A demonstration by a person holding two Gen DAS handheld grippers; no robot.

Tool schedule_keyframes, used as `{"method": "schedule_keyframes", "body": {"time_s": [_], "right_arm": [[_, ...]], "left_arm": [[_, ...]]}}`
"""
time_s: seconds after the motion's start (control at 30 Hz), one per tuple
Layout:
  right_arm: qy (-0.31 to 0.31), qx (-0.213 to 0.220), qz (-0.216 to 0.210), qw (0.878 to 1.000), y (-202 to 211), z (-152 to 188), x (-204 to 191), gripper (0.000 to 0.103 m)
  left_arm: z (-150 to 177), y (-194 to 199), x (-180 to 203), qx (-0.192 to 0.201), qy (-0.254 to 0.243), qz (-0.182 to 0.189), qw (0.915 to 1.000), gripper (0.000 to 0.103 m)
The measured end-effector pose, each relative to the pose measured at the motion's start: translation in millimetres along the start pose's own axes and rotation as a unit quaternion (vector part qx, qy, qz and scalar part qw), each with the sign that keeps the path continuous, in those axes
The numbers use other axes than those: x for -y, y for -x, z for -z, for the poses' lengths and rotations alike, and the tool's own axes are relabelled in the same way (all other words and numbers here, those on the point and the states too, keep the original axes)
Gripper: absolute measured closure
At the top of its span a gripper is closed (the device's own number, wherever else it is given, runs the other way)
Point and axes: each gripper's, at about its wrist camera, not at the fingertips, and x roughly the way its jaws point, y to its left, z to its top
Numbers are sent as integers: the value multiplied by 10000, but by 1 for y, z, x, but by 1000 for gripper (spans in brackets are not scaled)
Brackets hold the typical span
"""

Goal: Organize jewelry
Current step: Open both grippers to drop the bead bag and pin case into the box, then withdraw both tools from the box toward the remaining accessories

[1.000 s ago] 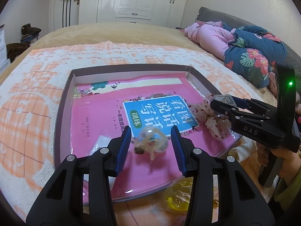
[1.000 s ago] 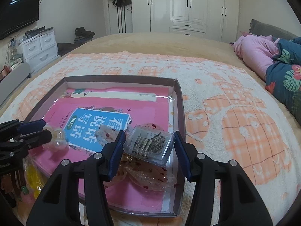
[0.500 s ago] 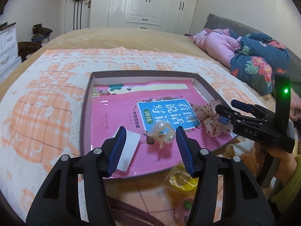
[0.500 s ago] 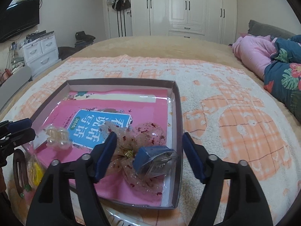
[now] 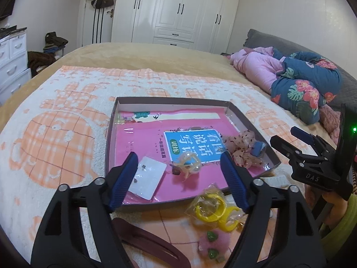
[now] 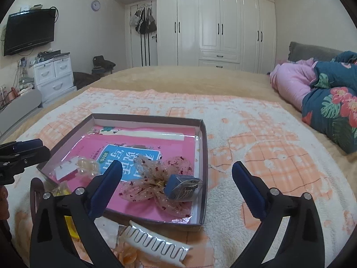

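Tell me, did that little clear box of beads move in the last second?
Yes. The bead box left the right tongs, which are now open, and lies tipped on the sheer bow in the tray's near-right corner.

Pink book (image 5: 142,138) in brown tray (image 5: 110,134), orange-checked white blanket (image 5: 55,134), yellow rings (image 5: 209,207).

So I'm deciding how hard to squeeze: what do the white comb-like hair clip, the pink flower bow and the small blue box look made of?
White comb-like hair clip: seemingly rigid glossy plastic, with smooth moulded slots. Pink flower bow: sheer, soft mesh fabric with dark red specks and a gold centre; the tray's pink floor shows through it. Small blue box: probably hard plastic, with a blue base and clear lid showing metallic pieces inside.
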Motion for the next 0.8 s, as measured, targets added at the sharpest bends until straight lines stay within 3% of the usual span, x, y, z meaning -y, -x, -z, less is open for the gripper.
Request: {"method": "schedule_keyframes", "body": {"time_s": [0.3, 0.8], "right_arm": [[263, 217, 77, 9994, 16, 2, -11, 7], [577, 570, 40, 9967, 55, 12, -23, 7]], "left_arm": [[-1, 13, 0, 167, 53, -3, 9998, 15], [13, 42, -2, 453, 63, 25, 9989, 15]]}}
